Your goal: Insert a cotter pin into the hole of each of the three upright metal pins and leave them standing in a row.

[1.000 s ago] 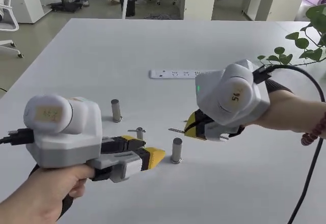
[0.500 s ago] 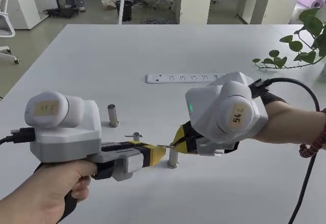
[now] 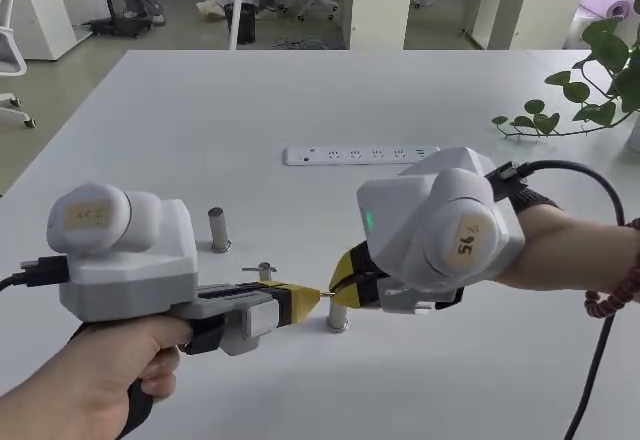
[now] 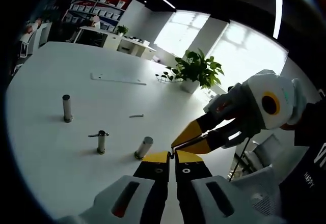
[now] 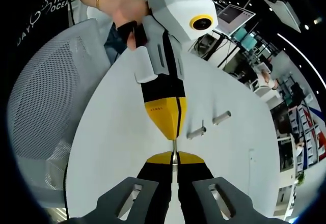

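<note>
Finds only the middle metal pin (image 3: 264, 272) fitted; leaves far pin (image 3: 217, 230) and near pin (image 3: 338, 317) empty. Pinches a cotter pin (image 5: 174, 147) between left gripper (image 3: 305, 298) and right gripper (image 3: 339, 280), both clamped on it.

I read the table (image 3: 200, 120) as smooth, matt white laminate. The metal pins (image 3: 217, 230) look like dull grey steel with a soft brushed sheen. The left gripper (image 3: 316, 296) and right gripper (image 3: 336, 282) both have matt, pale grey plastic shells, and their black jaws are capped in satin yellow plastic. The cotter pin (image 5: 174, 150) is thin bright wire. The power strip (image 3: 360, 154) is white plastic, the cable (image 3: 560, 163) is black and rubbery, and the chair (image 5: 46, 132) is grey woven mesh.
</note>
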Demonstrator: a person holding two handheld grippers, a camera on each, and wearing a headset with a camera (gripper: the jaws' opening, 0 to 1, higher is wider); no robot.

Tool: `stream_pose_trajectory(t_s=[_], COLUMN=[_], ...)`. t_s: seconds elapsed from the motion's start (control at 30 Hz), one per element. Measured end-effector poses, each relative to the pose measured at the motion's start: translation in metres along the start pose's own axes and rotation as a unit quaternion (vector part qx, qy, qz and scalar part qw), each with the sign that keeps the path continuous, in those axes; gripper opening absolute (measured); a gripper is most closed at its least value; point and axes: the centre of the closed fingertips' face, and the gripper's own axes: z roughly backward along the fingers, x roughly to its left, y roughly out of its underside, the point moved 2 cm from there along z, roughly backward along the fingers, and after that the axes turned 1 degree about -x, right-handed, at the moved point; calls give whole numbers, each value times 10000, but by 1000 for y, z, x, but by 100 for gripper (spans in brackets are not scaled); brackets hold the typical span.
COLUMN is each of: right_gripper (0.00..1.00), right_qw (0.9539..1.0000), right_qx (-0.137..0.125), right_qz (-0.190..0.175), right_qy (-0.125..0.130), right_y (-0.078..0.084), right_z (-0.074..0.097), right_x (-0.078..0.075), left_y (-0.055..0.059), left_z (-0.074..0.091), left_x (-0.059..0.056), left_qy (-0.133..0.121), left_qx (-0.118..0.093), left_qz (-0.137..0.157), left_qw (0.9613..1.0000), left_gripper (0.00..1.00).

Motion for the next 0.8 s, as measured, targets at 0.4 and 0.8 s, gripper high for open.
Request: stream_pose_trajectory(t_s=[0.4, 0.8], right_gripper=[0, 3], right_qw=[9999, 9978], right_qx=[-55, -148], right_qz=[-35, -637], right_qy=[85, 65], right_y=[0, 5], right_z=[-1, 3], right_x=[-2, -4], left_y=[-2, 3], left_z=[0, 2], left_x=[1, 7], left_qy=[-2, -82], left_qx=[-87, 48], left_qz=[-147, -274], left_qw=[9999, 9996], left_gripper=[1, 0])
